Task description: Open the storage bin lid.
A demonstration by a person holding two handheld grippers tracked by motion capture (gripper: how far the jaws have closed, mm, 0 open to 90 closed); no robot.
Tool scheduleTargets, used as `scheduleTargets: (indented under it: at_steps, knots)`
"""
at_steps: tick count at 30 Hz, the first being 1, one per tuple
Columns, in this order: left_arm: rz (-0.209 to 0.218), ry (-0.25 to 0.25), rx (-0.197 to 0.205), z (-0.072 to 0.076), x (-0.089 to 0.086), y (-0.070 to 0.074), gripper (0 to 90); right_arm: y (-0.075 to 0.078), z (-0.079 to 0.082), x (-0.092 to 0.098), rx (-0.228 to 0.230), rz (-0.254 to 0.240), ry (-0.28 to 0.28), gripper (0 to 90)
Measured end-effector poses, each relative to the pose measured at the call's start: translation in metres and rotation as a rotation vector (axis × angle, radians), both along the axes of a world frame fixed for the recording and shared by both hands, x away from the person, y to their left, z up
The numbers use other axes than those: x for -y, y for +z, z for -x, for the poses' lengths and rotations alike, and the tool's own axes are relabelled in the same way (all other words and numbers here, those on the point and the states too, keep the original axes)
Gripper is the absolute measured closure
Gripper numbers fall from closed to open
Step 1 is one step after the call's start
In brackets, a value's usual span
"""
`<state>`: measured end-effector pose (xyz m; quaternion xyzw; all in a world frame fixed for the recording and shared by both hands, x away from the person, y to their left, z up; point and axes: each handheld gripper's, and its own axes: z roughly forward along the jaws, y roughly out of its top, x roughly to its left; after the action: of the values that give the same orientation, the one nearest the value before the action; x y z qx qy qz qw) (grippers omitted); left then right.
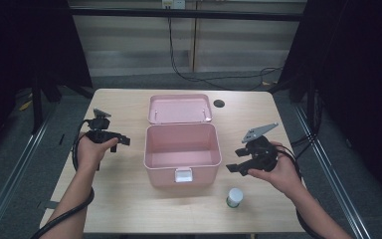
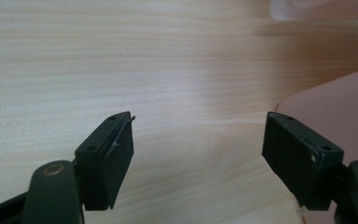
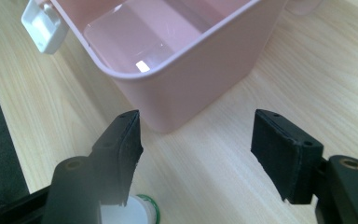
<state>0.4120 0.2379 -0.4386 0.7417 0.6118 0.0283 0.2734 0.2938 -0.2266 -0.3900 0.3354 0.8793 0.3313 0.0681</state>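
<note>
**A:** Looking down from the high view first: pale wooden table [image 1: 129, 209], dark curtains either side, cables trailing along the back wall. Sitting mid-table, a pink box [image 1: 182, 158] with its lid [image 1: 179, 108] flipped open behind it and a white latch [image 1: 183, 175] on the front wall. Standing just in front and to the right, apart from the box, a small white bottle [image 1: 235, 197] with a green band. Left gripper [image 1: 124, 141] hovering left of the box, right gripper [image 1: 235, 168] hovering right of it, above the bottle.

**B:** Holding anything?

**A:** Nope. Moving to the left gripper view: jaws spread wide over bare wood, nothing between them, pink box wall [image 2: 340, 112] peeking in at the right edge. Then the right gripper view: jaws gaping too, empty, pointing at the box corner [image 3: 168, 60], with the bottle [image 3: 137, 212] poking out under the left jaw.

**B:** Guessing at how the bottle handles?

**A:** Probably light, stiff plastic, smooth and round, so likely a bit slippery and easy to tip. Best bet: pinching across the body just below the cap, squarely, not at the very top.
</note>
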Motion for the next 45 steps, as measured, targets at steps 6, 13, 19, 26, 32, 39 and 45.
scheduleTargets:
  at_steps: [6,13,19,26,32,39,45]
  knots:
    - [-0.003,-0.001,-0.009,0.007,-0.004,-0.015,22.7,-0.007,0.004,-0.002,-0.024,0.027,0.019,31.8]
    - [-0.023,-0.006,0.007,0.017,-0.006,-0.029,22.3,-0.011,0.005,-0.003,-0.030,0.038,0.029,31.3]
    - [-0.033,0.000,0.017,0.023,-0.009,-0.042,22.3,-0.014,0.007,-0.005,-0.042,0.053,0.044,31.0]
    - [-0.038,-0.025,0.073,0.031,-0.007,-0.046,18.8,-0.015,0.009,-0.005,-0.056,0.066,0.045,30.8]
    - [-0.060,-0.066,0.153,0.041,-0.007,-0.051,17.7,-0.017,0.012,-0.006,-0.065,0.079,0.057,30.8]
    - [-0.088,-0.107,0.230,0.048,-0.005,-0.057,14.0,-0.017,0.016,-0.007,-0.074,0.081,0.069,30.8]
    - [-0.108,-0.122,0.267,0.051,0.000,-0.061,8.6,-0.020,0.019,-0.006,-0.089,0.093,0.070,30.5]
